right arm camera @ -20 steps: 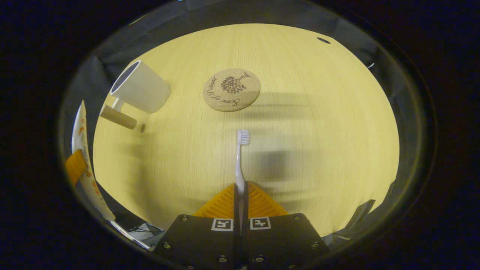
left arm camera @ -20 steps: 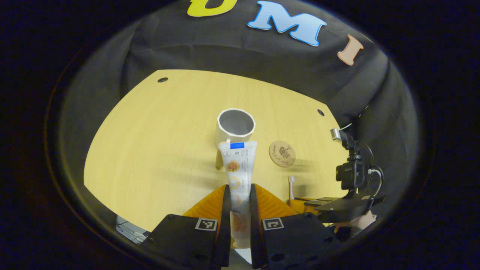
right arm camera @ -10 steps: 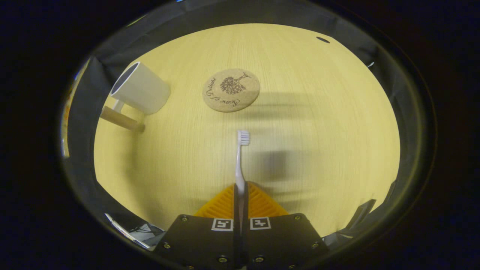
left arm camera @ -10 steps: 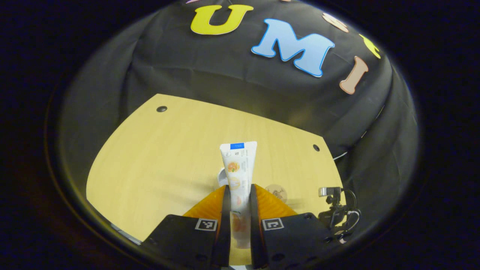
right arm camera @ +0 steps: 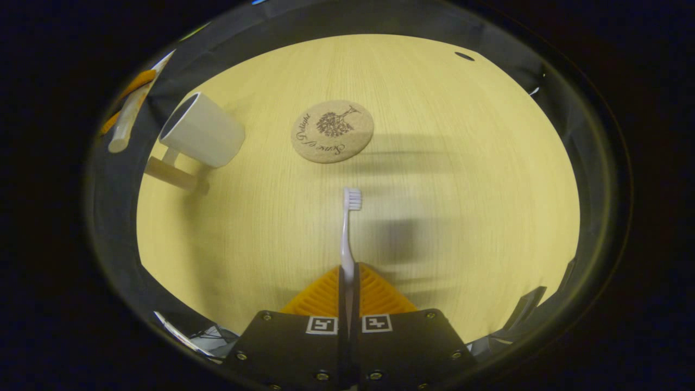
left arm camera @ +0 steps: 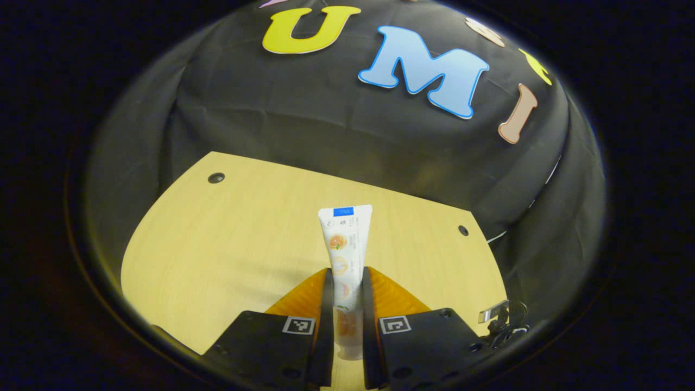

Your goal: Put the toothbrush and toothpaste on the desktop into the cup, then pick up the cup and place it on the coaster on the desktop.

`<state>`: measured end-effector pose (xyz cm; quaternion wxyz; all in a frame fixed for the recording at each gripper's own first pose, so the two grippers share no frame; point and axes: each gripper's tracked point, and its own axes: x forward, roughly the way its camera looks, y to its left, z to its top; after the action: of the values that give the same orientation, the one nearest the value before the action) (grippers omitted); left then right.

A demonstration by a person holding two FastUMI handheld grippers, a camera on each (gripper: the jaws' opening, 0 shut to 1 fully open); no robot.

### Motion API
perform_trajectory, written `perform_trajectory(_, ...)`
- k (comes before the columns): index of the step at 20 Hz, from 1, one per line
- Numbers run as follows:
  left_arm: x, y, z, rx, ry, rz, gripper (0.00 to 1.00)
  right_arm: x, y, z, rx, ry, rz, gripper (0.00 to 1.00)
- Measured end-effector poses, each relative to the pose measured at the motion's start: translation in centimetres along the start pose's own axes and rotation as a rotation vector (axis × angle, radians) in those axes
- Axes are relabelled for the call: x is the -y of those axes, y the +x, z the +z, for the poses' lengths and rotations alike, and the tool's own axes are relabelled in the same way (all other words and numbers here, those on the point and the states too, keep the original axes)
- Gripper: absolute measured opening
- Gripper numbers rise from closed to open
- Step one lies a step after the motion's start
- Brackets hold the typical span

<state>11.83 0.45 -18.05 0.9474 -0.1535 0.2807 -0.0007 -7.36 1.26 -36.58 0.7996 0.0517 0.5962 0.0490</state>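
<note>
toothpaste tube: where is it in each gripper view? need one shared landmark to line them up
Left gripper view: the white toothpaste tube with orange fruit print stands bottom centre, clamped in the left tool.
Right gripper view: the same tube shows at the upper left edge, above the white cup.
Shared landmark: the light wooden desktop.

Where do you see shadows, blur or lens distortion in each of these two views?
Right gripper view: soft blurred shadow bands cross the table right of the coaster and toothbrush; the cup leans, bent by the fisheye. Left gripper view: the table edge curves; the toothpaste looks sharp.
</note>
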Motion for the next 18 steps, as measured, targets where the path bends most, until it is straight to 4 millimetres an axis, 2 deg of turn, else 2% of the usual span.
perform_trajectory(3, 0.6, 1.8, 1.1, 0.065, 0.028, -0.027, 0.29, 0.0, 0.0, 0.0, 0.001, -0.004, -0.001, 0.02)
perform_trajectory(6, 0.3, 3.5, 1.2, 0.115, 0.082, -0.028, 0.29, 0.0, 0.1, 0.0, 0.001, -0.005, 0.002, 0.02)
perform_trajectory(11, 0.5, 5.3, -0.5, 0.149, 0.136, -0.047, 0.29, 0.0, 0.1, 0.0, 0.004, -0.010, 0.003, 0.02)
perform_trajectory(14, -0.4, 6.6, -2.2, 0.145, 0.139, -0.012, 0.29, 0.0, 0.1, 0.0, 0.006, -0.011, 0.001, 0.02)
perform_trajectory(18, -1.2, 6.7, -2.6, 0.179, 0.150, 0.020, 0.29, 0.0, 0.1, 0.0, 0.002, -0.010, 0.003, 0.03)
